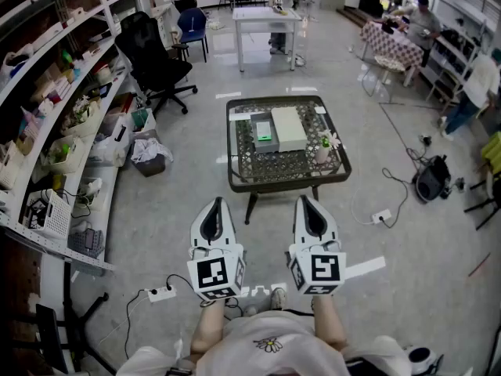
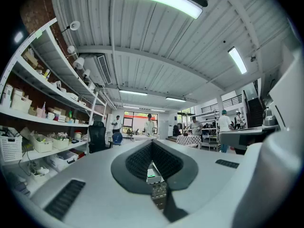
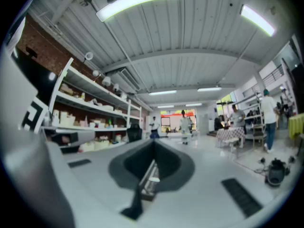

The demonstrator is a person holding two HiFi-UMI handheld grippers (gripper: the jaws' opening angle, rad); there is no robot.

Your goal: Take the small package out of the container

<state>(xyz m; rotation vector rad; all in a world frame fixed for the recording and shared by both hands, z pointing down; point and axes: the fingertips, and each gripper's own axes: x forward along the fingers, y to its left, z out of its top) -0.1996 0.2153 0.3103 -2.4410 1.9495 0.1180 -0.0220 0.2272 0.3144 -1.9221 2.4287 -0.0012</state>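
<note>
Your left gripper (image 1: 217, 204) and right gripper (image 1: 306, 201) hang closed and empty over the grey floor (image 1: 391, 288); ahead, on the dark table (image 1: 243, 175), the green-marked container (image 1: 264, 134) sits beside a white box (image 1: 289, 128)

Dark lattice-patterned table (image 1: 232, 180), whitish box (image 1: 289, 128), green-marked package (image 1: 264, 135), red-and-white checked tablecloth (image 1: 393, 42), black chair (image 1: 155, 59).

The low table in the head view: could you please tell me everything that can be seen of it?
The table is low and roughly square with rounded corners, a dark metal-looking frame and a lattice-patterned top. It stands upright on dark legs on the grey floor, ahead of the person. On it rest a pale flat box, a smaller green-marked box beside it, and a small flower pot near the right edge.
</note>
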